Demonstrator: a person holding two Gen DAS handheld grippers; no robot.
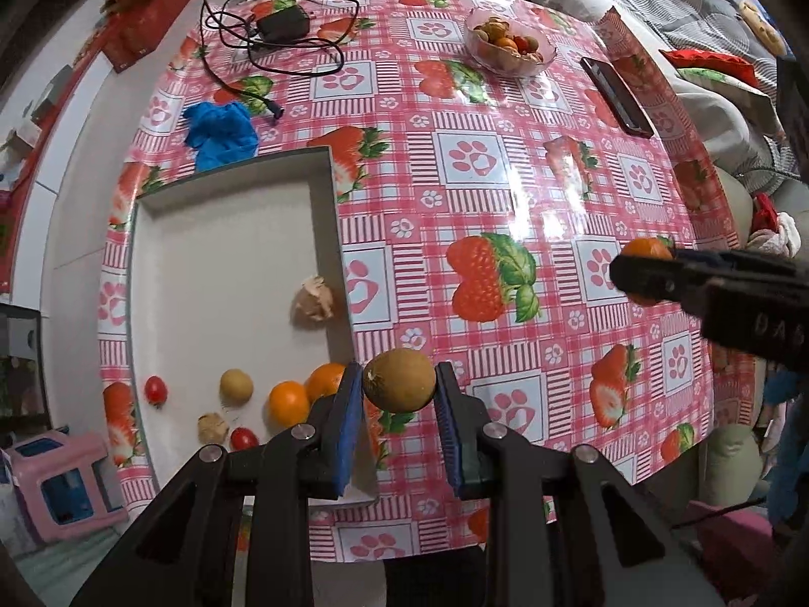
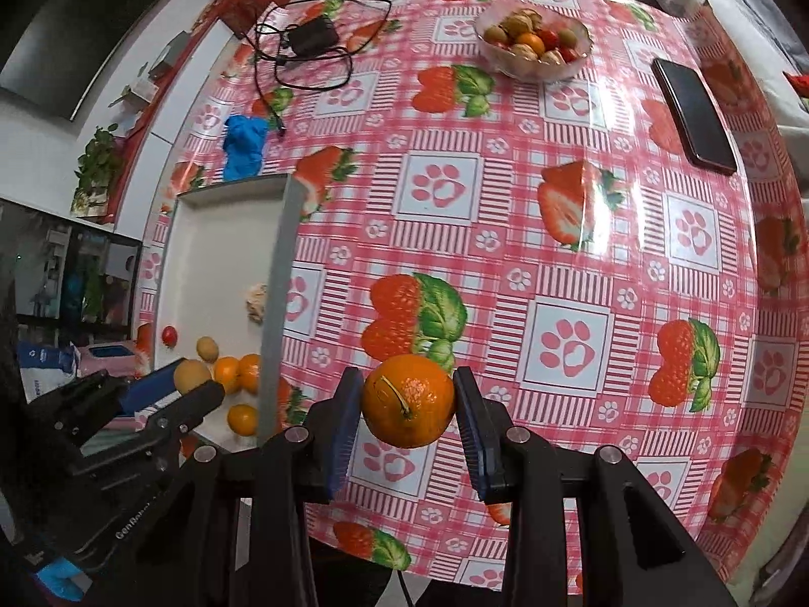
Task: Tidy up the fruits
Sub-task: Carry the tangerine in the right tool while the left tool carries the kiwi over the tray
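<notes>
- Partly done, judging by the tray (image 1: 151, 263) at left: two oranges (image 1: 288, 402), two tomatoes (image 1: 155, 389), a small brown fruit (image 1: 236, 385) and walnuts (image 1: 314, 299) already inside.
- Still to sort: a full bowl (image 2: 533, 40) at top of frame.
- Left gripper (image 1: 399, 399): narrowly spread, pinching a brown fruit (image 1: 399, 379) at lower centre, beside the tray wall.
- Right gripper (image 2: 407, 404): likewise pinching an orange (image 2: 408, 399) above the cloth, lower centre.

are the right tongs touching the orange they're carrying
Touching. The right wrist view shows the right tongs with both blue pads pressed against the sides of the orange, no gap on either side.
</notes>
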